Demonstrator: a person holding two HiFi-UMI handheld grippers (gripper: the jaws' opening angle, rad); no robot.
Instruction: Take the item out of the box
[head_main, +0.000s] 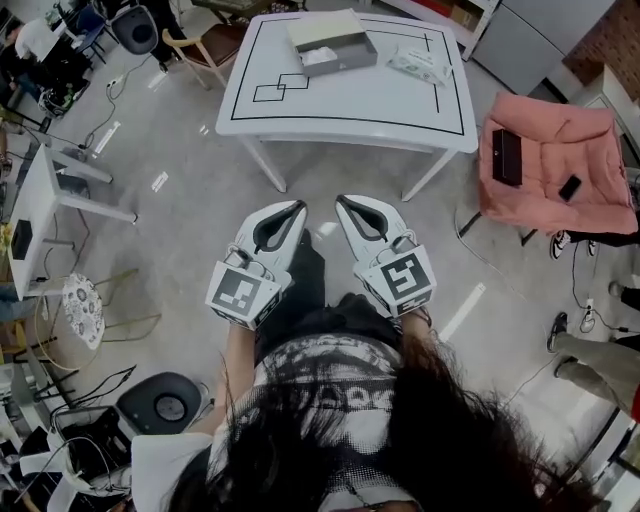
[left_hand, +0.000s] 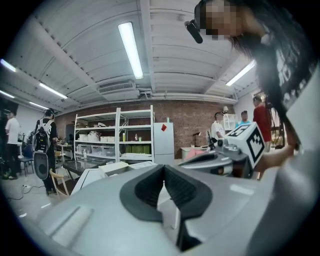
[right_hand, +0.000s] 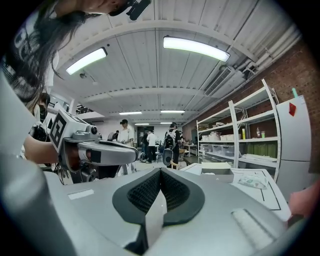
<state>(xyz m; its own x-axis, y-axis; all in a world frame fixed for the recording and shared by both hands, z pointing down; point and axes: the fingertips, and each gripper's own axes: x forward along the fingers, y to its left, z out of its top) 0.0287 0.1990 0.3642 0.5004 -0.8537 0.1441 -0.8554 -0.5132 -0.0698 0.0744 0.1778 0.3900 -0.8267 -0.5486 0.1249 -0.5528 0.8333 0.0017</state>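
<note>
The left gripper (head_main: 299, 207) and right gripper (head_main: 342, 202), jaws pressed together and empty, hang short of the table (head_main: 350, 105); the box (head_main: 332, 42) sits at its far edge, dead ahead of the 2.

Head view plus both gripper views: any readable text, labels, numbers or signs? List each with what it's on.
No readable words or numbers in any view.
Left gripper and right gripper cubes: black-and-white square marker patterns, no letters.
Shirt: print too broken up to read.
Packet on the table: print too small to read.
Fridge: red diamond sign, no text legible.
</note>
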